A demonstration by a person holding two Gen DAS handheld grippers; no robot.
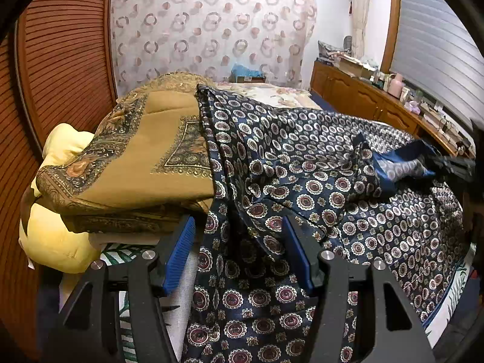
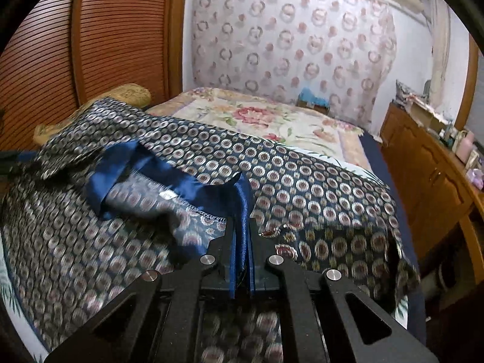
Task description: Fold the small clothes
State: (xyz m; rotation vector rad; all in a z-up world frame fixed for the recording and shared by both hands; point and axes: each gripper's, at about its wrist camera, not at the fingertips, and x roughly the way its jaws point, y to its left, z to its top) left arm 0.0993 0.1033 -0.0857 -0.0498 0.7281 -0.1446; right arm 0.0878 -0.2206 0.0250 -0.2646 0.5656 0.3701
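Left wrist view: one navy patterned garment (image 1: pixel 317 163) lies spread across the bed, its left edge draped over a folded tan quilt (image 1: pixel 142 163) that sits atop two yellow pillows (image 1: pixel 57 239). The left gripper (image 1: pixel 239 254) hangs above the cloth with its two blue pads well apart, a ridge of fabric rising between them without being pinched. At far right, the right gripper (image 1: pixel 450 163) shows as a dark shape at the garment's solid blue band.

In the right wrist view, the right gripper (image 2: pixel 242 230) has its jaws together, clamped on that blue band (image 2: pixel 242 199), where the garment (image 2: pixel 302 175) is folded open to show its paler inside. A floral bedspread (image 2: pixel 242 115) stretches beyond. A wooden cabinet (image 2: pixel 423 175) cluttered with small items lines the right wall, a louvred wooden door (image 2: pixel 90 36) the left, and a patterned curtain (image 2: pixel 287 36) hangs behind.
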